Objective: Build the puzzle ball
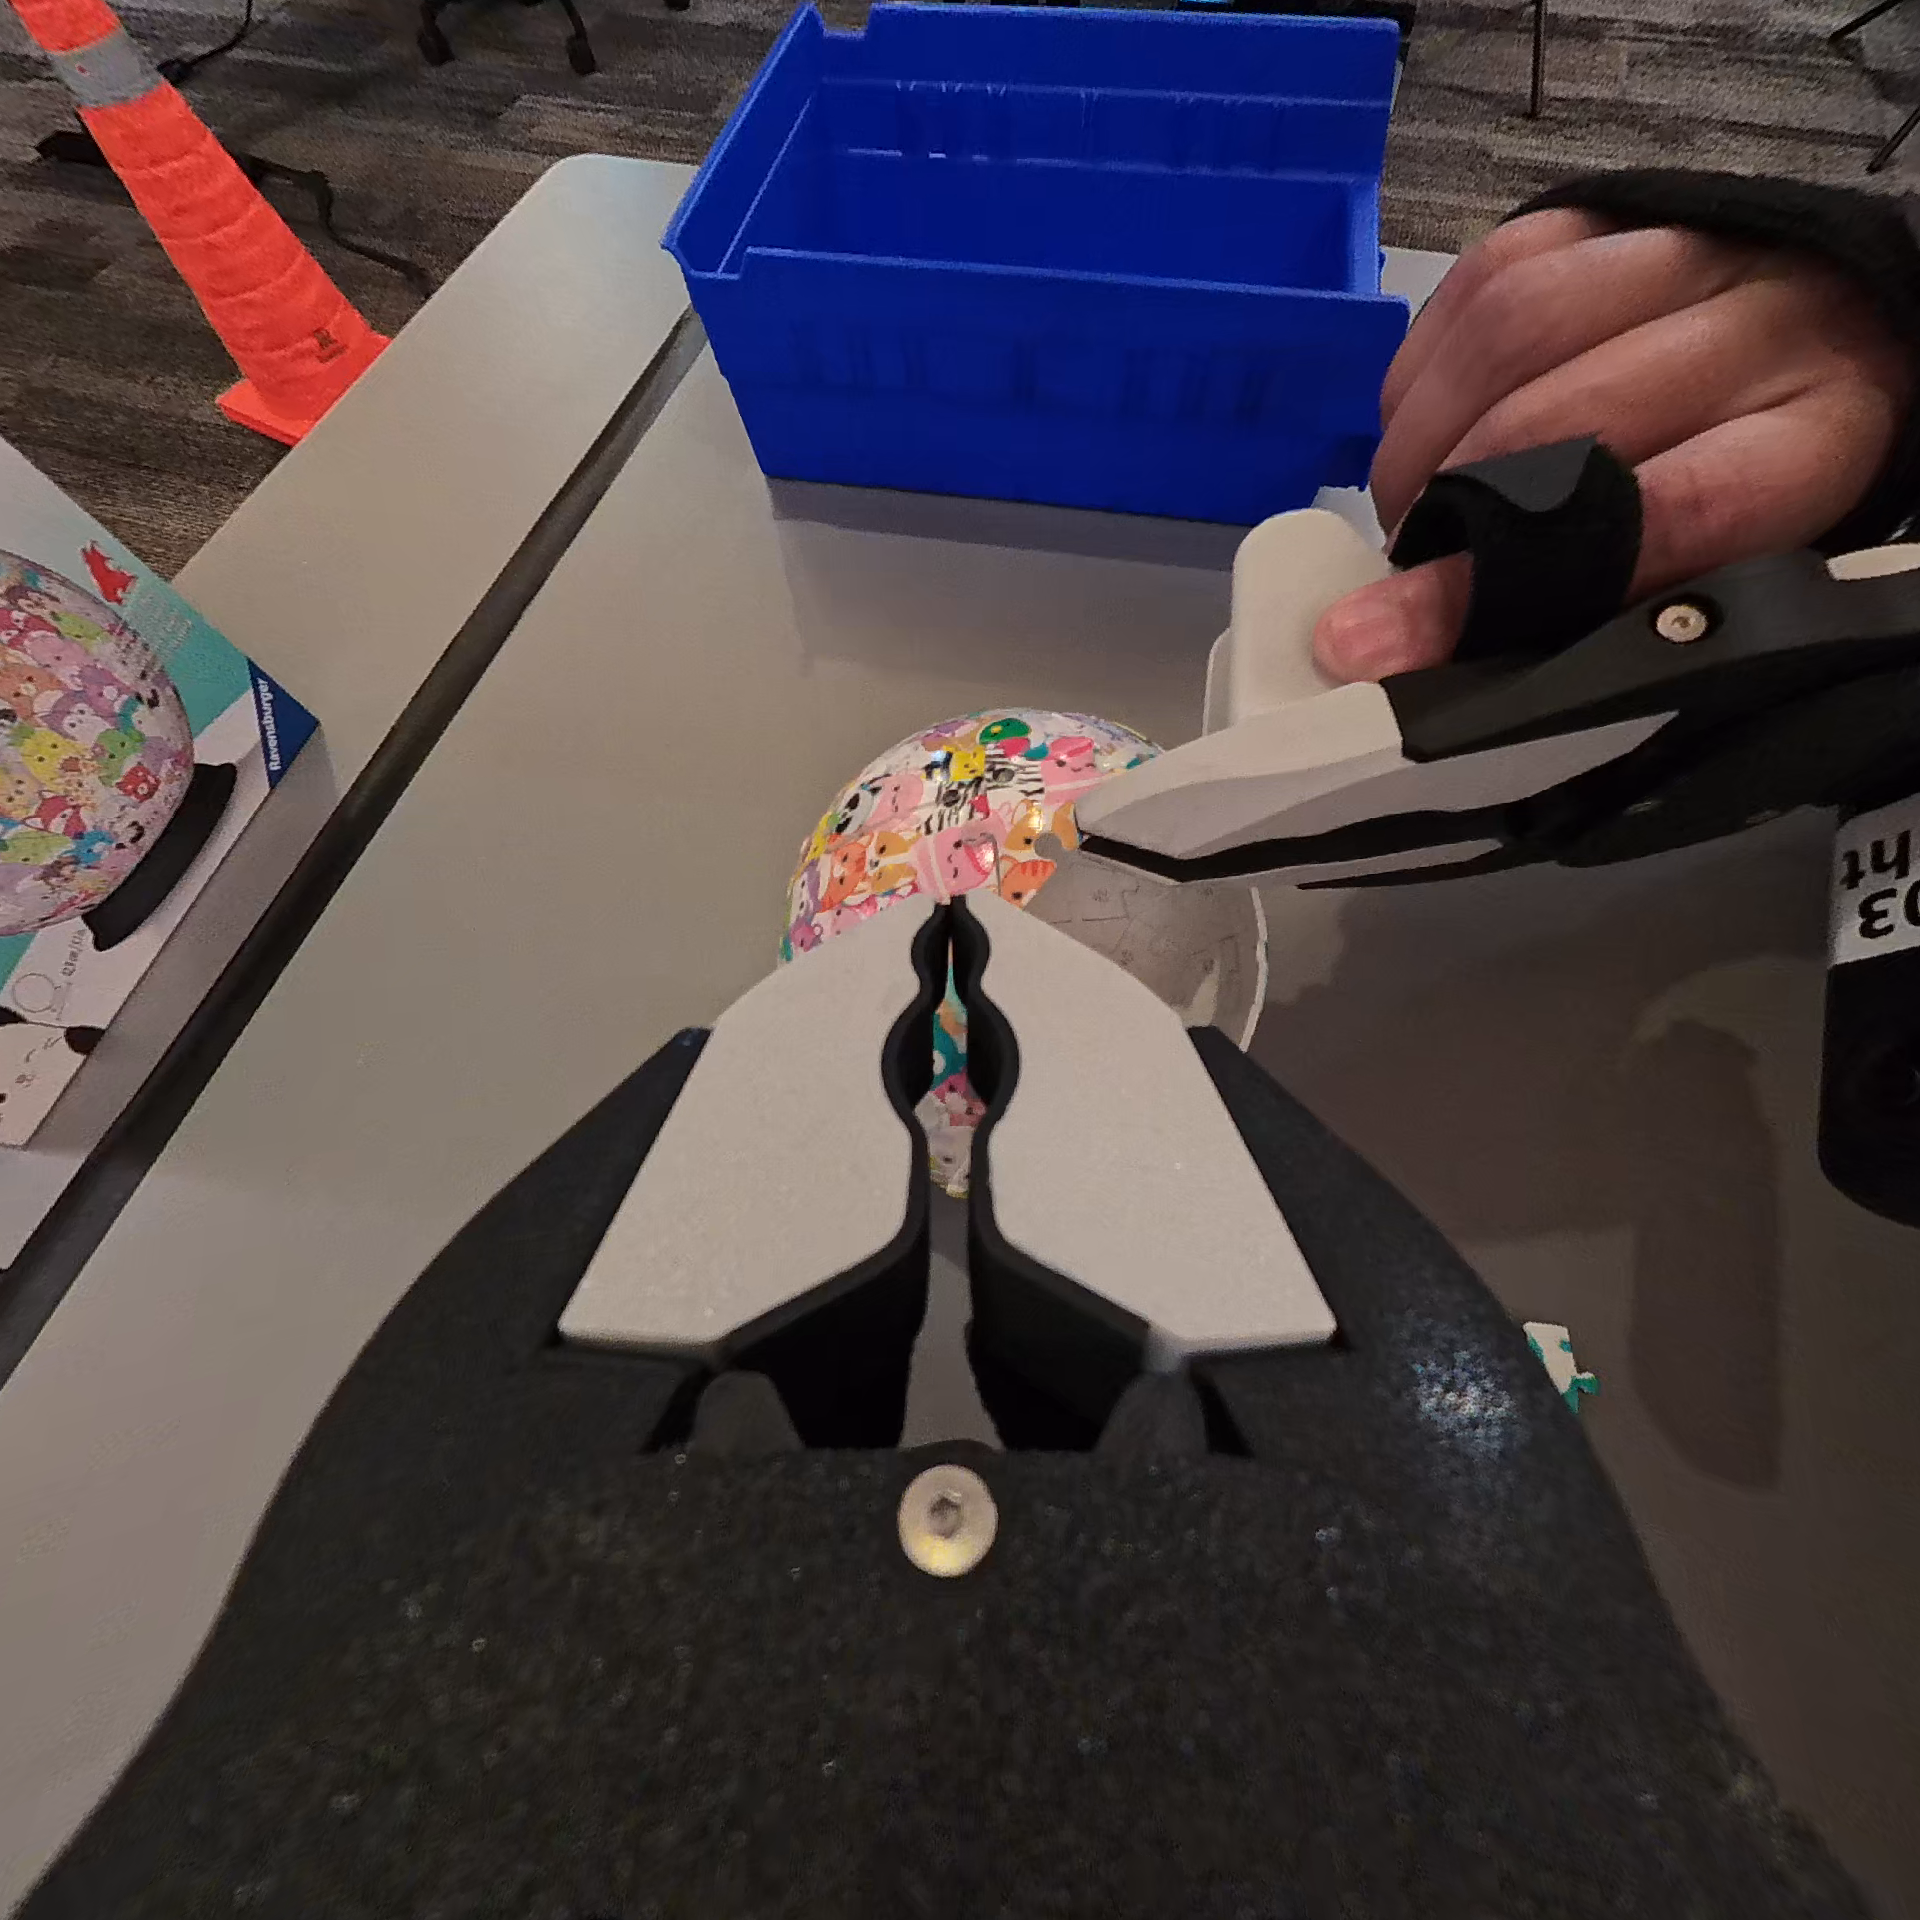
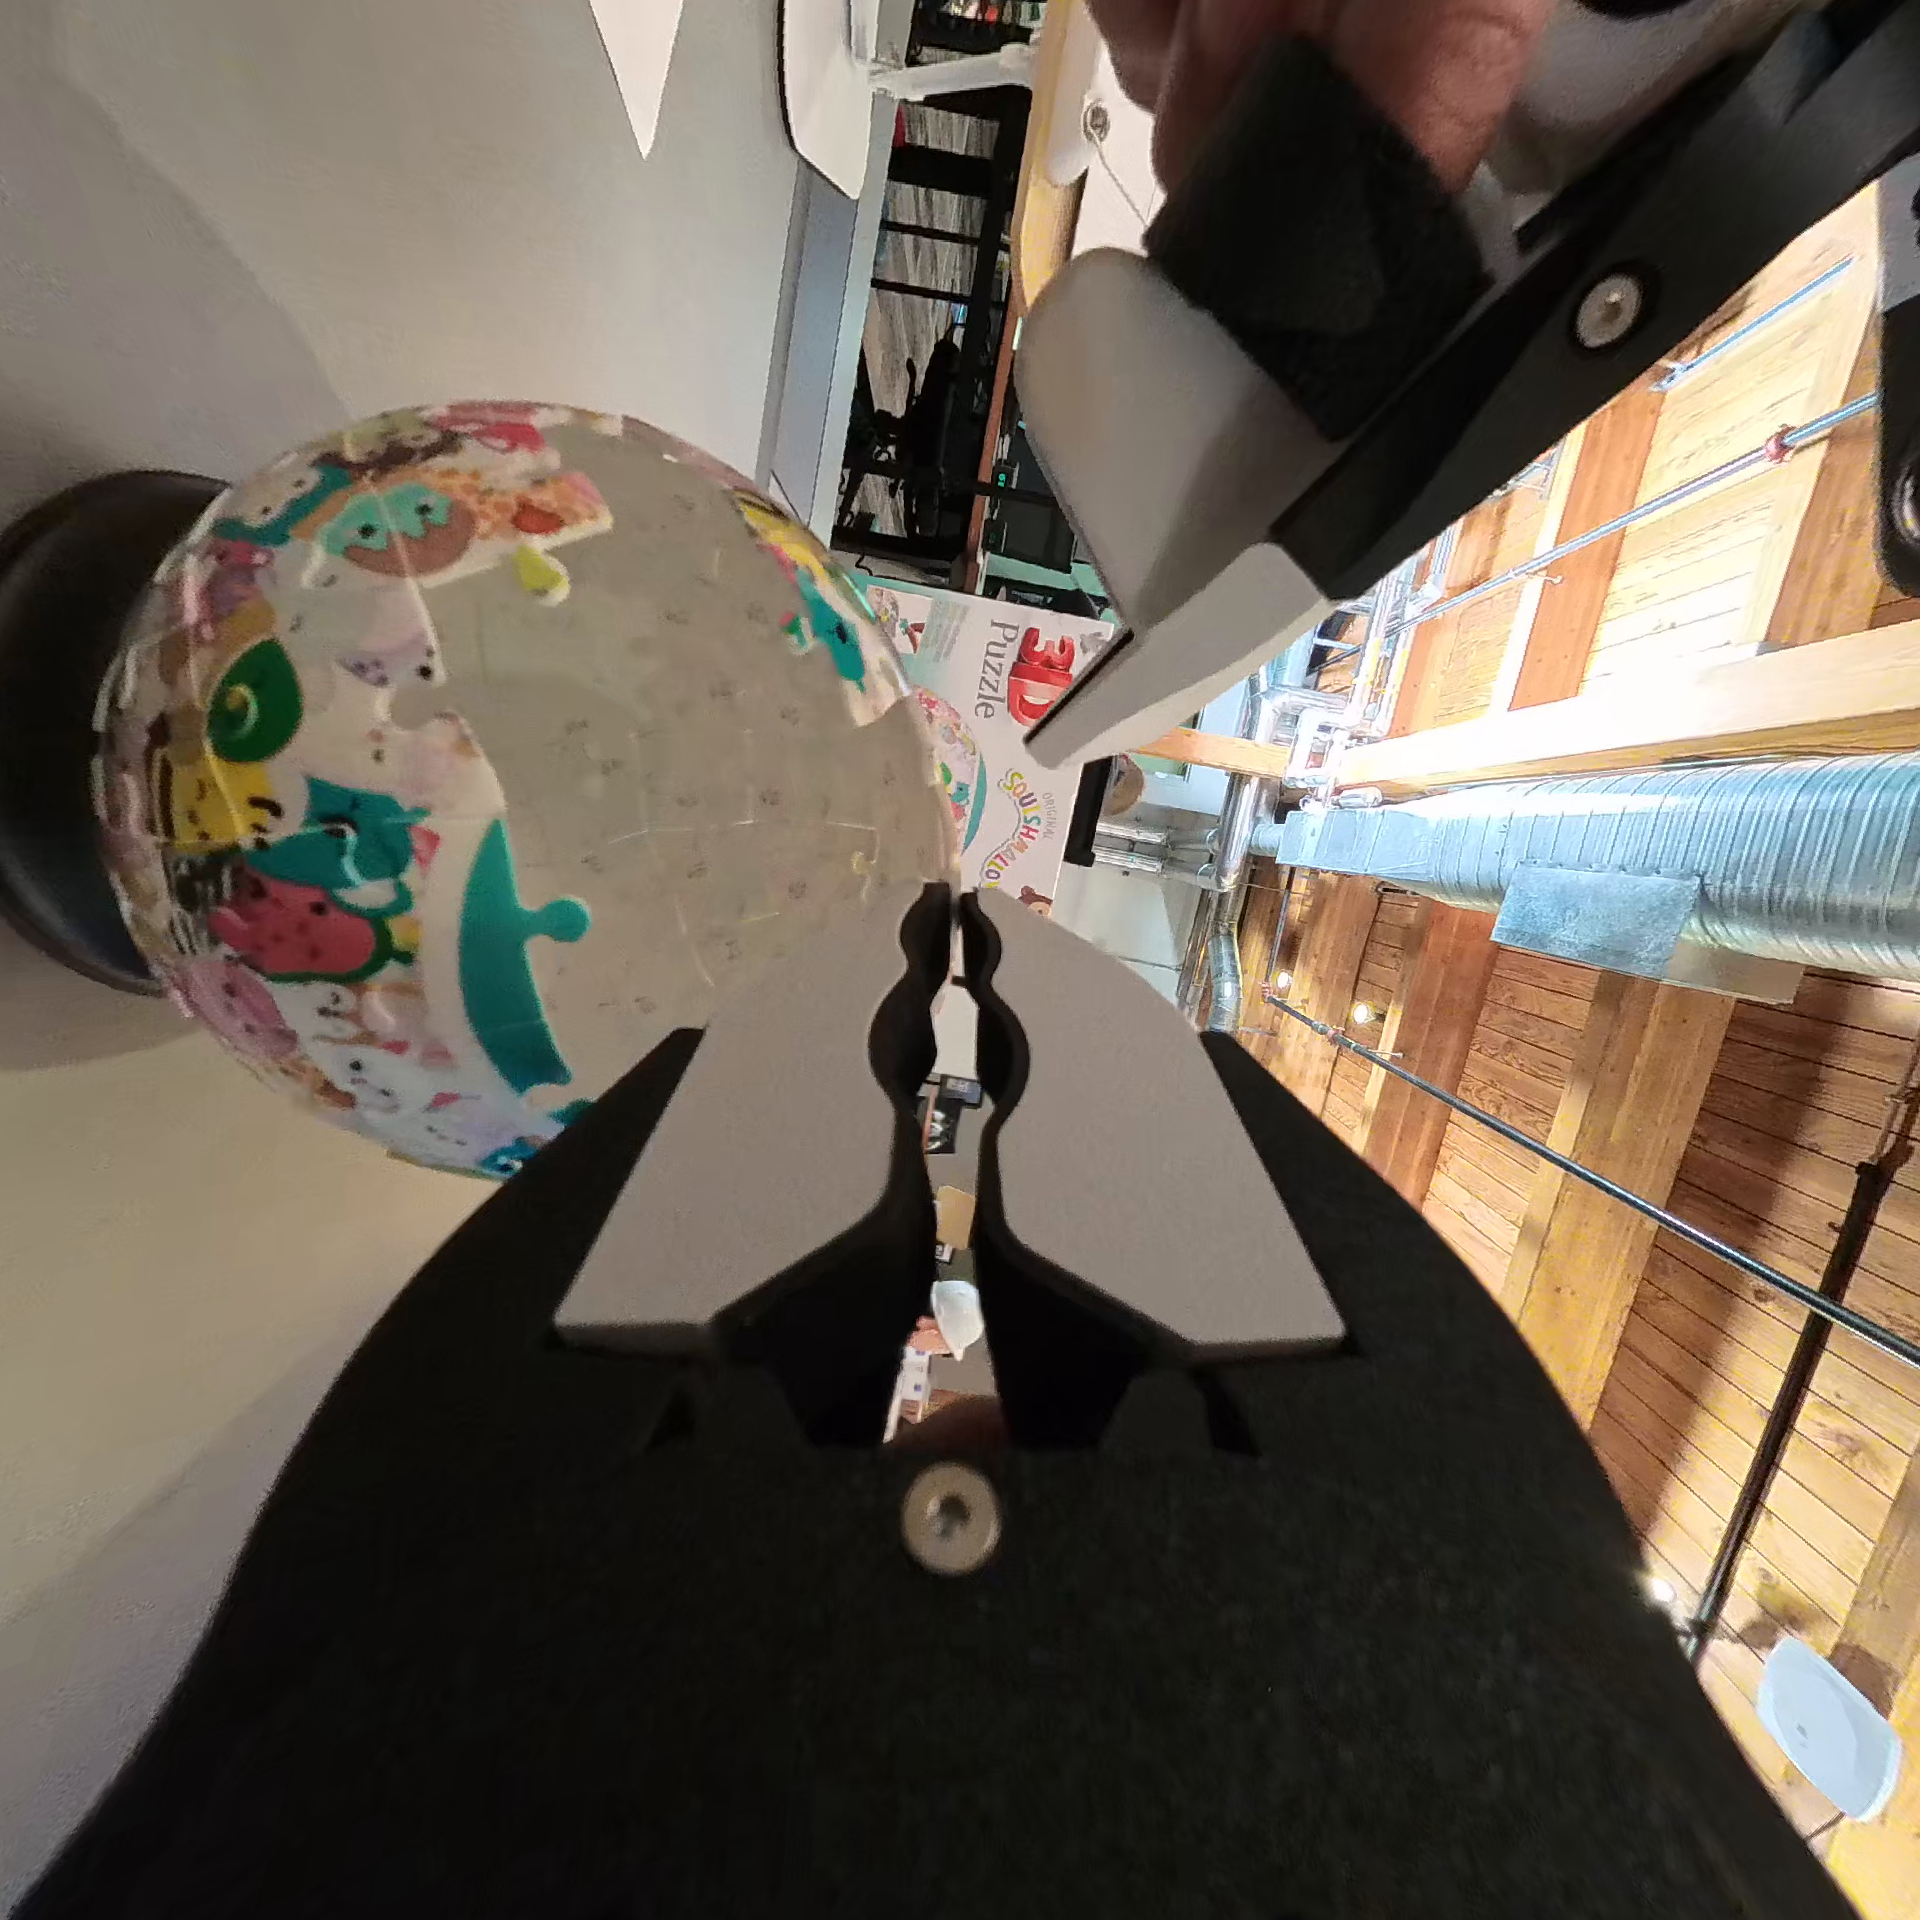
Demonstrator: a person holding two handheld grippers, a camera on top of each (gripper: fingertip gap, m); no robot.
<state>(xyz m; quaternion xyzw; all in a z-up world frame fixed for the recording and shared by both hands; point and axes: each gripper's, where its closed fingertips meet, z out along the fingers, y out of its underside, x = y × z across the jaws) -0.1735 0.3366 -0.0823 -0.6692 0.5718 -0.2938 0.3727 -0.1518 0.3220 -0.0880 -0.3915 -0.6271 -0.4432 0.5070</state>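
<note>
Left wrist view: both tongs, left [image 1: 951, 906] and right [image 1: 1086, 826], pressed together at the puzzle ball [image 1: 935, 805].

Two pale grey surfaces [image 1: 499, 727] meet along a dark seam running toward 1 o'clock. Grey patterned carpet [image 1: 343, 114] lies beyond, an orange cone [image 1: 208, 229] standing at 11 o'clock. Overhead, wooden ceiling beams [image 2: 1621, 1039] carry a silver duct [image 2: 1662, 862] at 3 o'clock.

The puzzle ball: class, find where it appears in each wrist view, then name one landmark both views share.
Left wrist view: puzzle ball at centre, just beyond the closed left gripper.
Right wrist view: ball at left of centre, on its black stand.
Shared landmark: the puzzle box.
</note>
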